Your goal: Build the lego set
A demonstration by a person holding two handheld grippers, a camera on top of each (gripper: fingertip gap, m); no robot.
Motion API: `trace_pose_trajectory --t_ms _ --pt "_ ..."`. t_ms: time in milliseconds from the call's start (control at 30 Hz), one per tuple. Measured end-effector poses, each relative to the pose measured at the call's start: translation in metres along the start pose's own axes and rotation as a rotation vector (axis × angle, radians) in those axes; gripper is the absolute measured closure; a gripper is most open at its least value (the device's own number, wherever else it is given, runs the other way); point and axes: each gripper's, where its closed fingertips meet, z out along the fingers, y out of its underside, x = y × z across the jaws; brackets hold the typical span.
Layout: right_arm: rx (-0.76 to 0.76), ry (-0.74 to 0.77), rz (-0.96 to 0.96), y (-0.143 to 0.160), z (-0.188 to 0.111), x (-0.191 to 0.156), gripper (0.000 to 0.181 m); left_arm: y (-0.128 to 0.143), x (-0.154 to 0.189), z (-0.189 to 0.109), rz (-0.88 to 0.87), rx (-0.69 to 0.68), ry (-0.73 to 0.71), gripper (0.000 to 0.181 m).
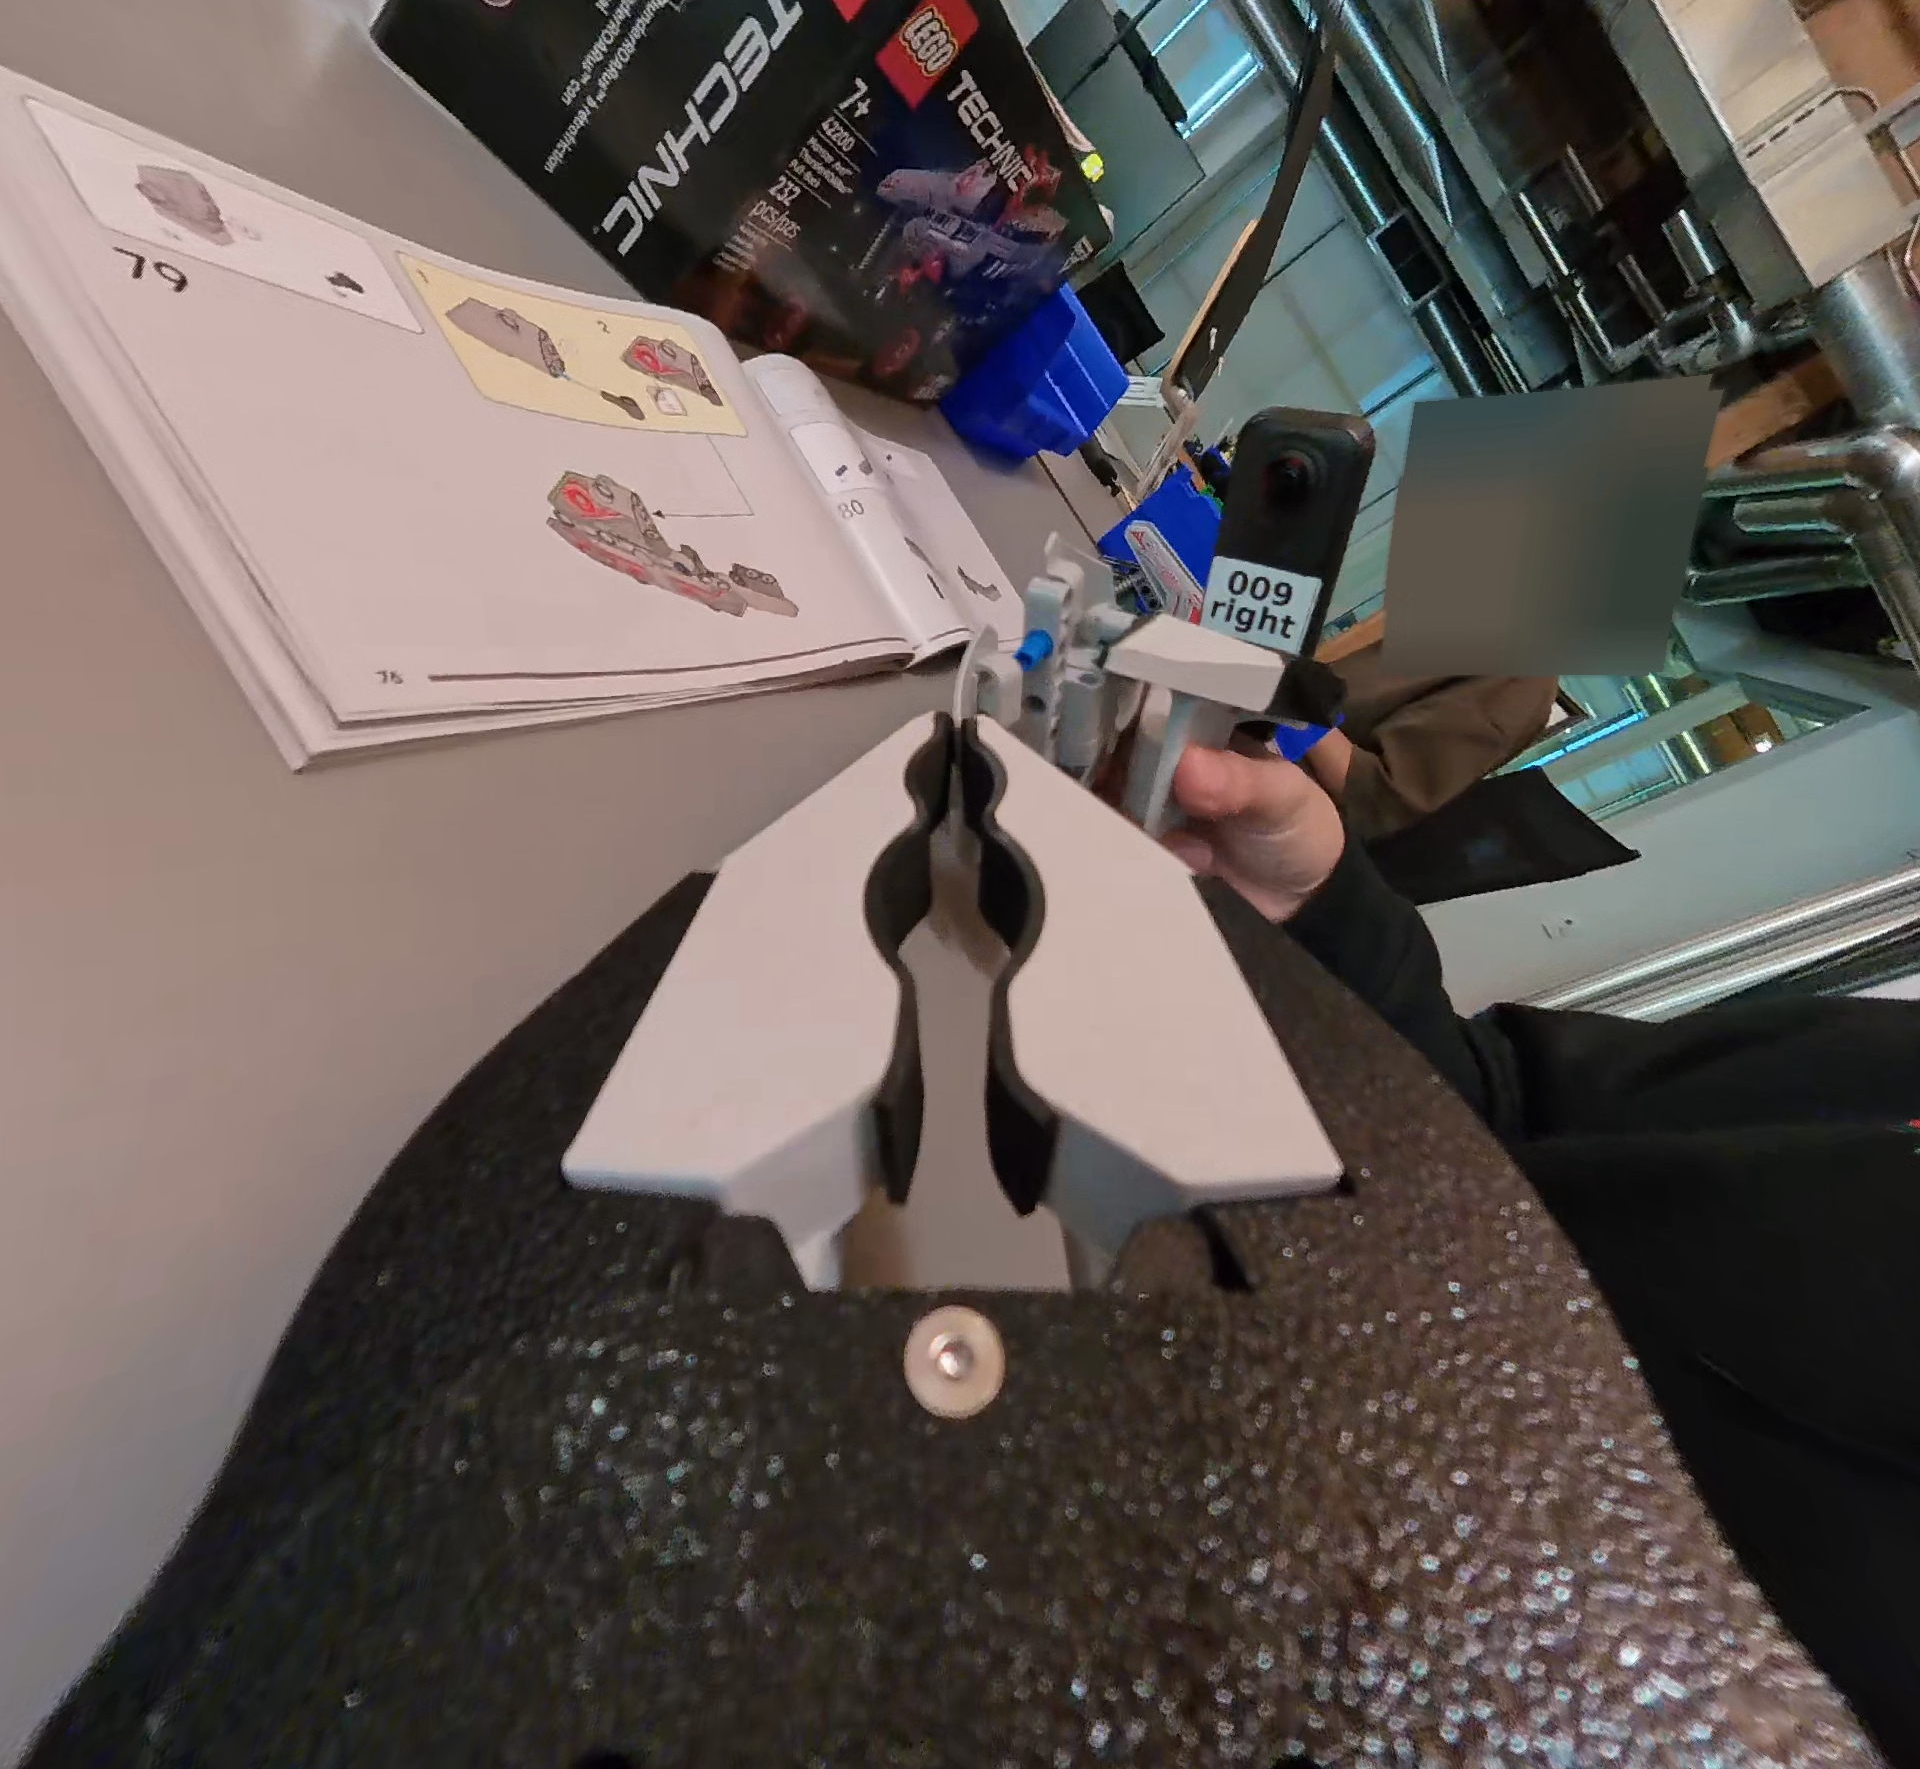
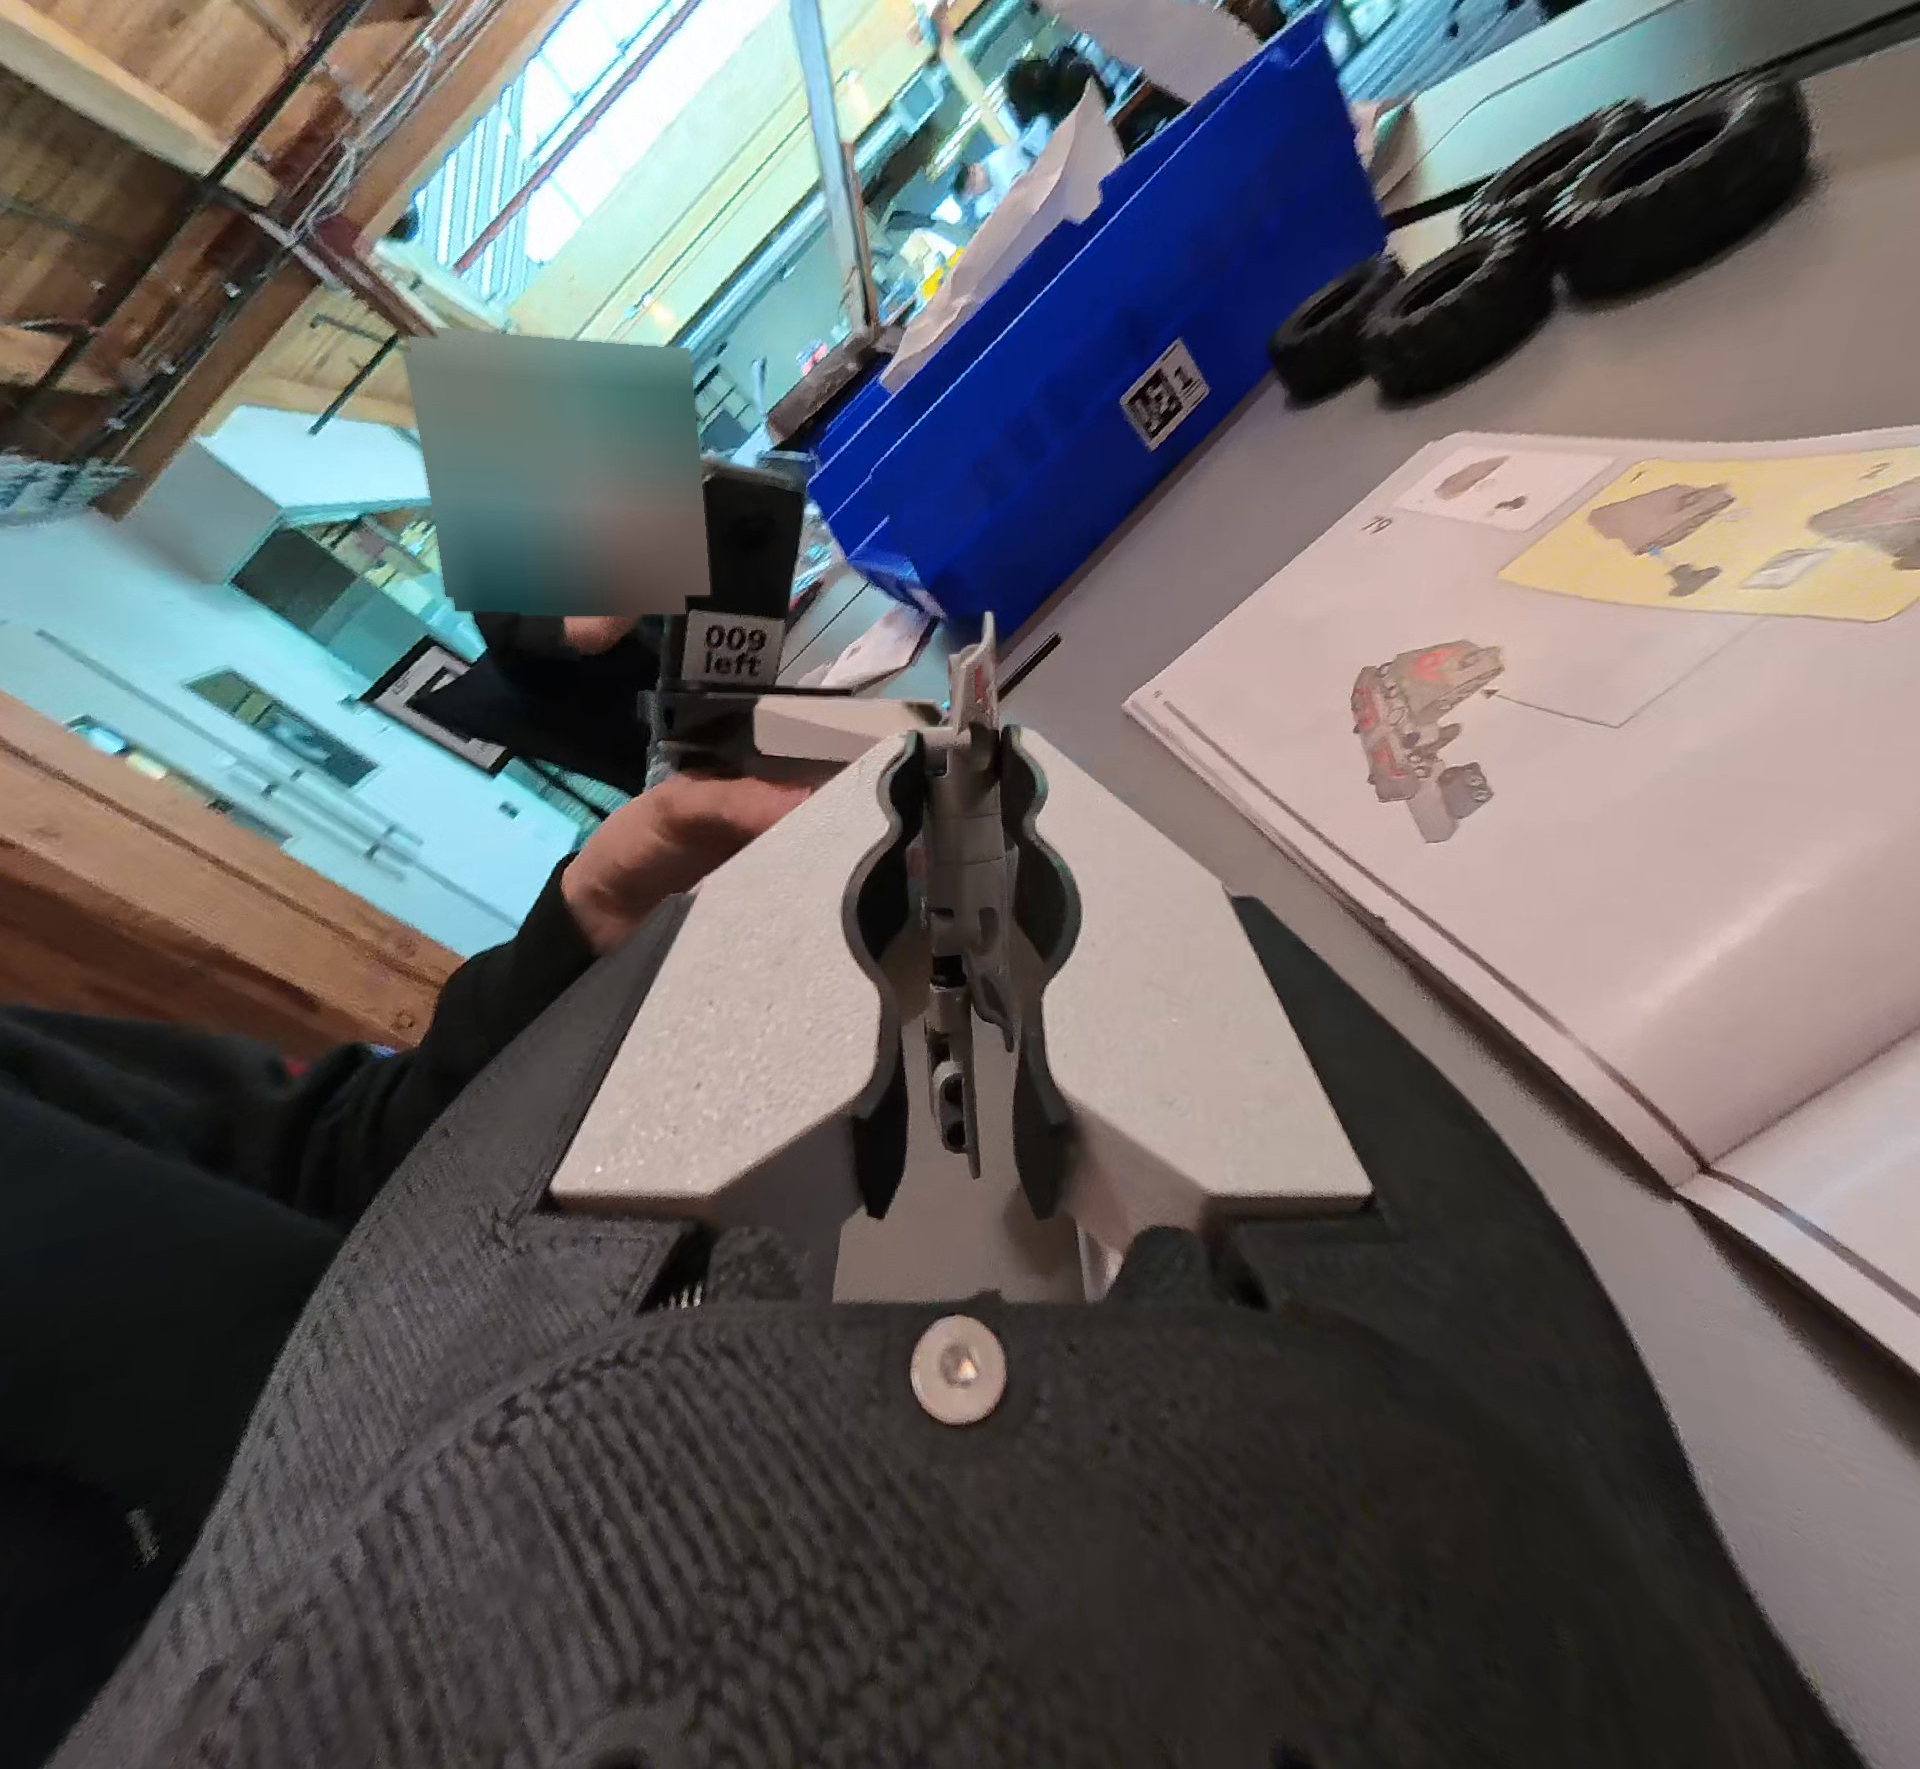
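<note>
Nearest the left wrist camera, the left gripper had its jaws pressed almost together on a thin pale grey piece that stuck up past the tips. Just beyond it the right gripper, held in a hand, met the grey lego assembly, which had a blue pin showing on one side. From the right wrist view, the right gripper was clamped on that assembly, which ran lengthwise down the gap between its fingers; the left gripper sat just beside its tips.

On the grey table, near both grippers, the instruction booklet lay open. Behind it stood the black set box, tipped on its side. Farther back was a blue bin with white paper poking out of its top; what else it held could not be told. Beside the bin, several black tyres were grouped on the table.
</note>
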Motion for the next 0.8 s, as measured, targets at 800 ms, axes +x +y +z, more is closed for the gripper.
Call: trace_pose_trajectory --t_ms 800 --pt "-0.068 0.044 0.008 0.0108 0.0058 0.0042 0.169 0.0000 -0.0042 0.0006 0.272 -0.055 -0.168 0.181"
